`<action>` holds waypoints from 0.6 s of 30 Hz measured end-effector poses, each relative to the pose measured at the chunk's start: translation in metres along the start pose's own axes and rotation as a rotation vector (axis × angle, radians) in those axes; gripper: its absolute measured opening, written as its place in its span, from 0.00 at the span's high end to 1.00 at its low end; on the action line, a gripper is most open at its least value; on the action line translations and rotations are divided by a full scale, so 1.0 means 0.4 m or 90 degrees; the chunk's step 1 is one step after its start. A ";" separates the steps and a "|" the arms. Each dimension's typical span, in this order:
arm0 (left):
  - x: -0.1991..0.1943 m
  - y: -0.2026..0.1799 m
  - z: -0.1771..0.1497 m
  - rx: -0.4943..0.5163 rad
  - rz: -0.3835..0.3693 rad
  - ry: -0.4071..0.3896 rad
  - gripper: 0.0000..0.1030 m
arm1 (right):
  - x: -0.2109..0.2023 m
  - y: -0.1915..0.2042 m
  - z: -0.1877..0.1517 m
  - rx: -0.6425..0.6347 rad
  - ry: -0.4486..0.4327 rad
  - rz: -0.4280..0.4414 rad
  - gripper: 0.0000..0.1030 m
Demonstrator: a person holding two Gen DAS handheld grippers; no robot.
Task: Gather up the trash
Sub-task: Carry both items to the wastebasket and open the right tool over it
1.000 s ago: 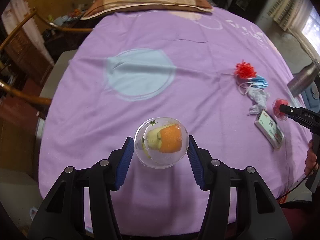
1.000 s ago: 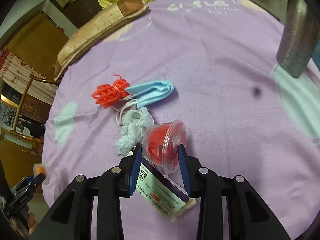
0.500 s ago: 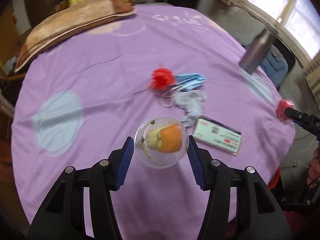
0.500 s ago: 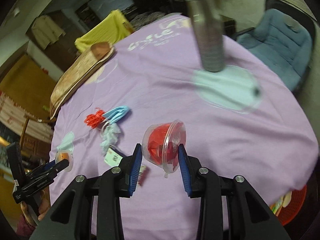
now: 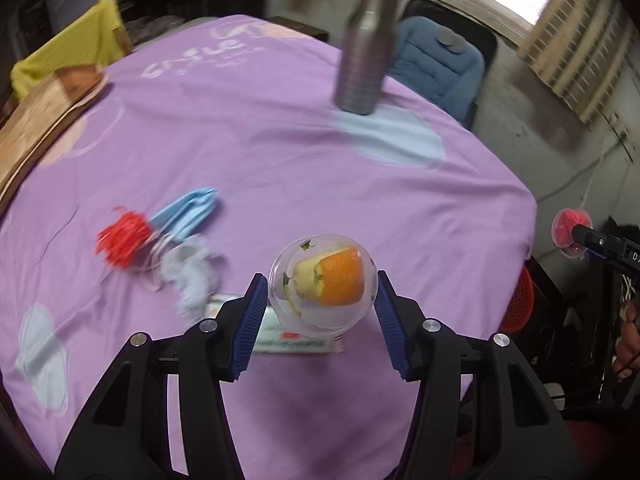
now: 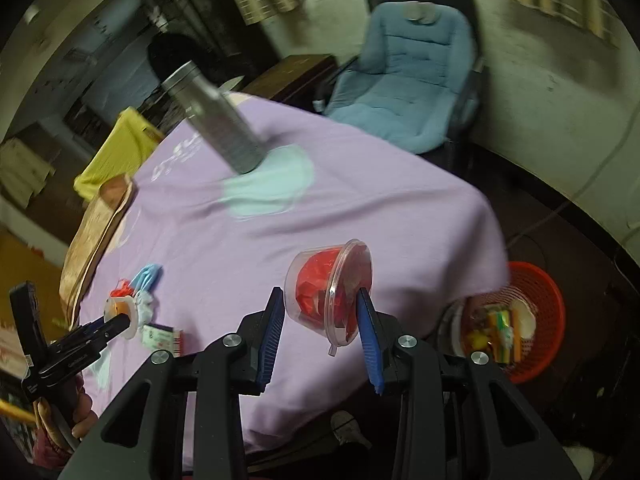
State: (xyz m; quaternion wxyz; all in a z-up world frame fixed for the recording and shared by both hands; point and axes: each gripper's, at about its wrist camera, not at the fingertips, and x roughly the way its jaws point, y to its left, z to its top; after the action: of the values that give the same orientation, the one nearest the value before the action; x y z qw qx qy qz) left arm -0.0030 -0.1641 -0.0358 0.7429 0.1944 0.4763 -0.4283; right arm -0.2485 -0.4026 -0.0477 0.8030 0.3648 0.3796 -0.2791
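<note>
Clear peel cup (image 5: 323, 286) and red-filled cup (image 6: 329, 290) each sit clamped between jaws

A lived-in room of a home. A round tabletop (image 5: 280, 152) draped in a purple printed cloth (image 6: 360, 200) fills the middle, with a metal flask (image 5: 362, 52) standing on it. Beside it stand a blue padded chair (image 6: 408, 72) and a chair hung with yellow fabric (image 5: 68, 52). Curtained windows (image 5: 560, 32) line rough plaster walls, and a red plastic basket (image 6: 536, 296) holding scraps sits on the dark floor.
</note>
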 end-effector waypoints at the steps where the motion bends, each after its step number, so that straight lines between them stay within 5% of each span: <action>1: 0.013 -0.025 0.012 0.016 -0.008 0.003 0.48 | -0.009 -0.022 -0.004 0.012 -0.005 -0.007 0.65; 18: 0.153 -0.313 0.134 0.149 -0.059 0.052 0.48 | -0.039 -0.406 -0.074 0.207 0.013 -0.097 0.61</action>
State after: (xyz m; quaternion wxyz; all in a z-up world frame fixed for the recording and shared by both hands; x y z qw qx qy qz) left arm -0.0658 -0.2986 -0.0490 0.6744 0.2748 0.4613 -0.5068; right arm -0.3871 -0.4703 -0.1089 0.7065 0.4626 0.3640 -0.3930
